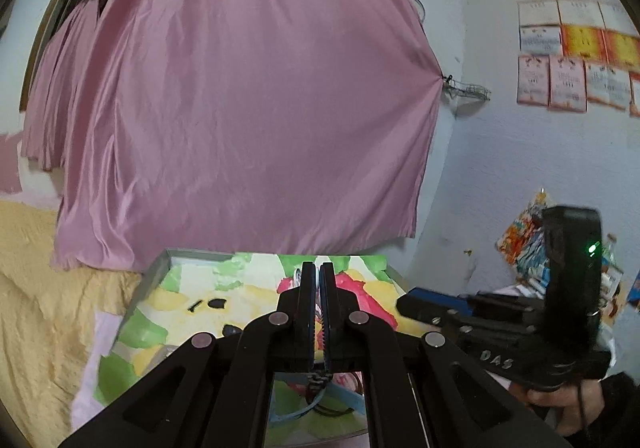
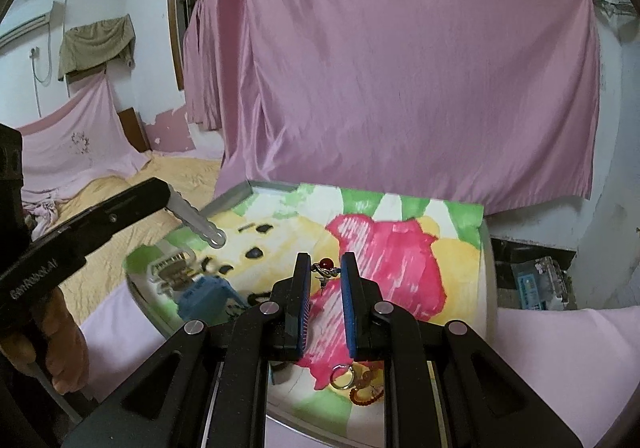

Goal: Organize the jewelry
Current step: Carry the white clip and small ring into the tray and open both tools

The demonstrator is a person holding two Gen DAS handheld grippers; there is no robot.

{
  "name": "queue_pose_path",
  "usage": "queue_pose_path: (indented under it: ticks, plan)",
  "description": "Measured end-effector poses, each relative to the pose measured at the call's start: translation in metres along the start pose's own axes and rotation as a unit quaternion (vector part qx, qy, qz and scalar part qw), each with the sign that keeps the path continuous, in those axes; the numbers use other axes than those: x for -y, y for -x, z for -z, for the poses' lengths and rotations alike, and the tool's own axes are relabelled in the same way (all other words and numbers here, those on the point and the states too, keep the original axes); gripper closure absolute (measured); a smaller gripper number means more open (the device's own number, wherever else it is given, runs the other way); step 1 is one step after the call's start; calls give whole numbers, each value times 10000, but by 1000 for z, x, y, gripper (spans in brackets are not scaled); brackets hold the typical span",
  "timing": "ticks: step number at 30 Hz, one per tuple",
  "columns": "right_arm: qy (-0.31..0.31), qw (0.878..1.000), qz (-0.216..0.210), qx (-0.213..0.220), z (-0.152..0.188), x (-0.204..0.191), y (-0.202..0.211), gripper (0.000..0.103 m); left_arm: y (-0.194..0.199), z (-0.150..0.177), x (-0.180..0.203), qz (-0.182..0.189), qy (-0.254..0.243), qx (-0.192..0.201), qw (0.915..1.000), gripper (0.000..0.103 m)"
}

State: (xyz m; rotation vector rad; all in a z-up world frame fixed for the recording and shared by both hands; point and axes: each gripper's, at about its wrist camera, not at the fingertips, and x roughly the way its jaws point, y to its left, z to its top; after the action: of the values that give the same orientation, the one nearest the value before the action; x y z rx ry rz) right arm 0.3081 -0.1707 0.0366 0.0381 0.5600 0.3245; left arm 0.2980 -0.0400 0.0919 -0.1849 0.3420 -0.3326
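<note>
Left wrist view: nearest the lens, the left claw (image 1: 317, 280) is pinched narrow on a black-and-white patterned strand (image 1: 320, 378), which runs between the blue pads and hangs out below them. A blue band (image 1: 298, 412) lies on the desk (image 1: 160, 268) under the claw's linkage. The desk carries a cloth painted in green, yellow and red (image 1: 248, 288); small dark pieces (image 1: 216, 303) lie on it to the left. The right claw's black body (image 1: 520, 328) crosses the lower right, gripped by a hand (image 1: 560, 404). A pink curtain (image 1: 240, 88) hangs behind the desk.

Right wrist view: nearest the lens, the right claw (image 2: 325, 276) stands wide, holding nothing. Between its fingertips, a red-bead earring (image 2: 325, 268) lies on the painted cloth's red patch. Below the linkage lie a metal ring (image 2: 341, 376) and an amber bead bracelet (image 2: 366, 392), touching. A blue box (image 2: 208, 296) sits on the desk to the left, dark pieces near it. The left claw's body enters from the left, blurred.
</note>
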Motion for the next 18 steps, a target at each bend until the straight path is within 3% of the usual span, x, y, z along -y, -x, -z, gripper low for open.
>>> queue_pose_path:
  ticks: [18]
  plan:
    - [-262, 9973, -152, -666, 28, 8, -34, 90, -26, 22, -18, -113, 286, -636, 9975, 100]
